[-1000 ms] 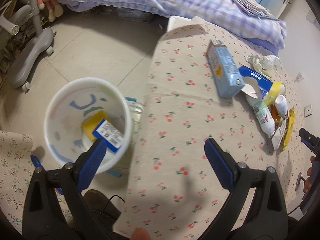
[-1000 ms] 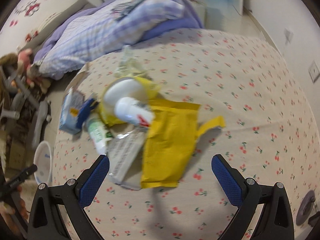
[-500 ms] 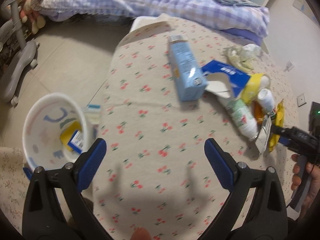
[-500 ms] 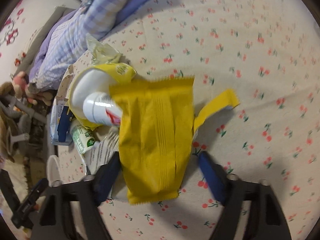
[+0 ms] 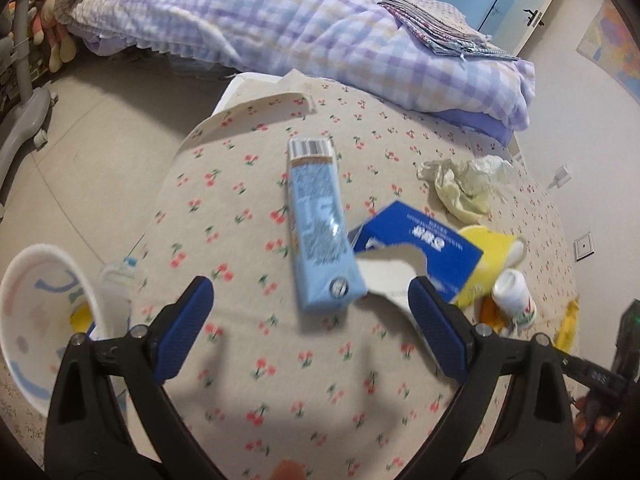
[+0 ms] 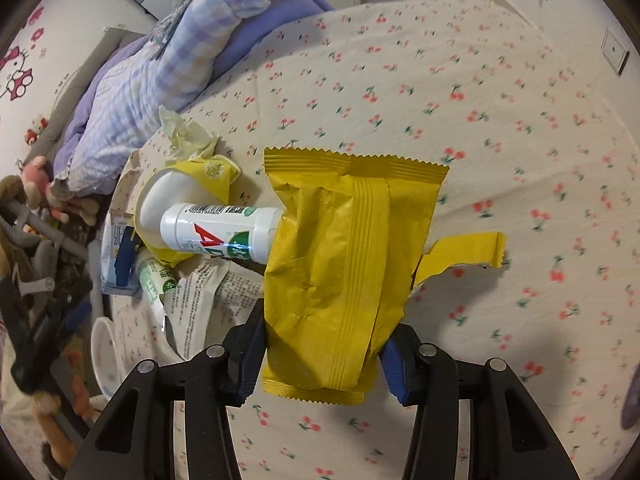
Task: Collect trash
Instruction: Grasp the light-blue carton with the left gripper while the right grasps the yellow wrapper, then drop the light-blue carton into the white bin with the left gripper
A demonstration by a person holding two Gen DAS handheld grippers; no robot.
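Note:
Trash lies piled on the cherry-print tablecloth (image 5: 256, 364). My right gripper (image 6: 320, 354) is closing, and its blue pads press both edges of a yellow snack wrapper (image 6: 344, 272), which buckles between them. A white bottle (image 6: 216, 236) leans on a yellow paper cup (image 6: 192, 184) just behind the wrapper. My left gripper (image 5: 308, 288) hangs open over the table. A light blue drink carton (image 5: 320, 232) lies just ahead of its fingertips, untouched. To the carton's right are a torn blue box (image 5: 424, 244) and a crumpled bag (image 5: 464, 184).
A white bin (image 5: 40, 320) stands on the floor left of the table, with yellow trash inside. A green-label bottle (image 6: 154, 280) and a printed foil wrapper (image 6: 208, 300) lie in the pile. A bed with a checked quilt (image 5: 280, 20) runs behind the table.
My left gripper swung right from above the bin to above the table, near the blue carton. My right gripper came down onto the yellow wrapper and its jaws narrowed around it.

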